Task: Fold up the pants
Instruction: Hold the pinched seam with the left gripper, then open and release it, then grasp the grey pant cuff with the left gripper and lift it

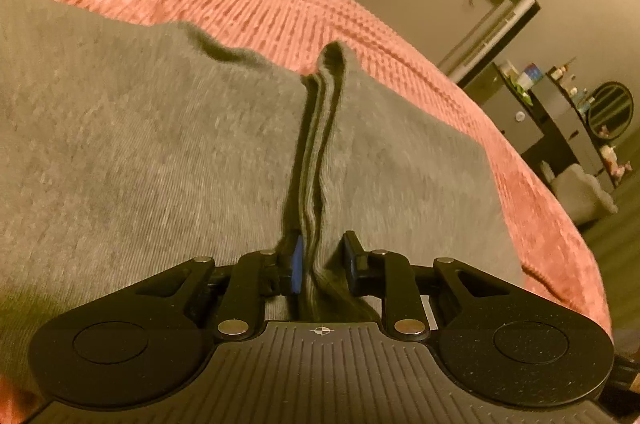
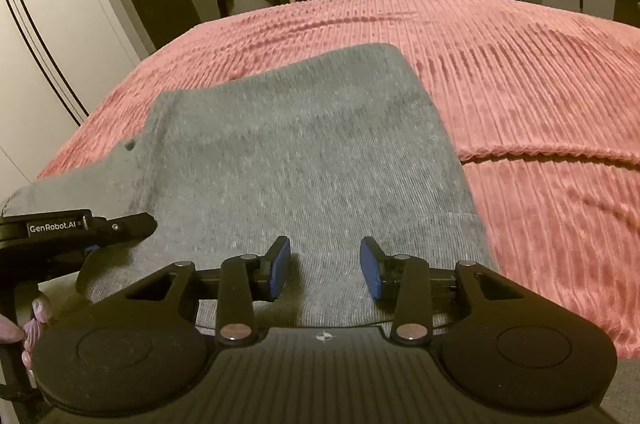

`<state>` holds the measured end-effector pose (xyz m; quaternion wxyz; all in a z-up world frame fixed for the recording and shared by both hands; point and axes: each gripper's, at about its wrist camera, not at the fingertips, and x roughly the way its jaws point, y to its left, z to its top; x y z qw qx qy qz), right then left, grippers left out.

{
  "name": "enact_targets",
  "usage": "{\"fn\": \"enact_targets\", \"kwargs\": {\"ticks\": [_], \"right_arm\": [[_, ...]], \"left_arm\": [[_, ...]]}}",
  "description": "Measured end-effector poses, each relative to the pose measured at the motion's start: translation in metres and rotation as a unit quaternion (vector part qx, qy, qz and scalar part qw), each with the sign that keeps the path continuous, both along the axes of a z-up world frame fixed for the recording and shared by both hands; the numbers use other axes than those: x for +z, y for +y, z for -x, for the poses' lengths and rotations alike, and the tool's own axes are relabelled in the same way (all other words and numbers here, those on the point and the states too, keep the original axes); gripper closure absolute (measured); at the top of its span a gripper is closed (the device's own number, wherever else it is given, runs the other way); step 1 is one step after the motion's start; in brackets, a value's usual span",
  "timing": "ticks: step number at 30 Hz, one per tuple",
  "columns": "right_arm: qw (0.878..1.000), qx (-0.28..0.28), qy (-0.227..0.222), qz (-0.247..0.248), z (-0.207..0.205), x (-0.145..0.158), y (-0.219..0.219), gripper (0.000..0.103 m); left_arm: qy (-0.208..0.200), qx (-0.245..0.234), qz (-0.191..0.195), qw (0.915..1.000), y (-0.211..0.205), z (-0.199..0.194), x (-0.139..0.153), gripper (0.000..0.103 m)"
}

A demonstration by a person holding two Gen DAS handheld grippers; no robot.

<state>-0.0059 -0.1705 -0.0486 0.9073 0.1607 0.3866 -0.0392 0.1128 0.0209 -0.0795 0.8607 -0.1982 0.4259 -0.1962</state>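
Pants (image 2: 304, 159), grey, lay flat on the pink bedspread (image 2: 520, 71), long axis running away from both claws. Left gripper (image 1: 322, 260) sat nearest, pinching a raised ridge of the near edge; right gripper (image 2: 325, 266) hung half-wide and empty above that edge, cloth stretching ahead toward the far side.

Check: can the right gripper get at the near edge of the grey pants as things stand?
Probably yes: the right gripper is open right over the grey pants, nothing lying between its fingers and the cloth.
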Motion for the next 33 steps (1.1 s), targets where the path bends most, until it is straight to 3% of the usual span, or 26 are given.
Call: {"fn": "enact_targets", "kwargs": {"ticks": [5,12,17,19,21,23,26,31,33], "right_arm": [[1.000,-0.003,-0.007,-0.010,0.002,0.001,-0.003,0.064],[0.999,0.000,-0.034,-0.027,0.007,0.006,-0.006,0.058],[0.999,-0.001,-0.031,-0.036,0.004,0.004,-0.009,0.057],[0.999,0.004,-0.029,-0.034,0.002,0.003,-0.009,0.056],[0.999,0.004,-0.027,-0.034,0.000,0.002,-0.010,0.056],[0.999,0.001,-0.026,-0.039,-0.001,0.001,-0.013,0.056],[0.998,-0.001,-0.027,-0.048,0.000,0.000,-0.014,0.055],[0.998,0.008,-0.026,-0.053,-0.004,-0.002,-0.014,0.048],[0.998,0.009,-0.025,-0.056,-0.007,-0.003,-0.016,0.046]], "left_arm": [[-0.025,0.000,-0.019,0.9995,-0.005,0.009,0.007,0.086],[-0.039,0.016,0.011,0.9990,0.005,0.024,0.025,0.088],[0.001,0.056,-0.005,0.9984,0.016,0.021,0.011,0.088],[0.009,0.064,0.000,0.9979,0.018,0.017,0.006,0.085],[0.010,0.077,0.004,0.9970,0.020,0.018,0.008,0.066],[-0.001,0.107,0.009,0.9943,0.028,0.022,0.016,0.056],[-0.013,0.197,0.022,0.9801,0.059,0.030,0.033,0.017],[-0.030,0.343,0.081,0.9354,0.148,0.049,0.057,0.007],[-0.027,0.388,0.080,0.9179,0.187,0.057,0.056,0.007]]}}
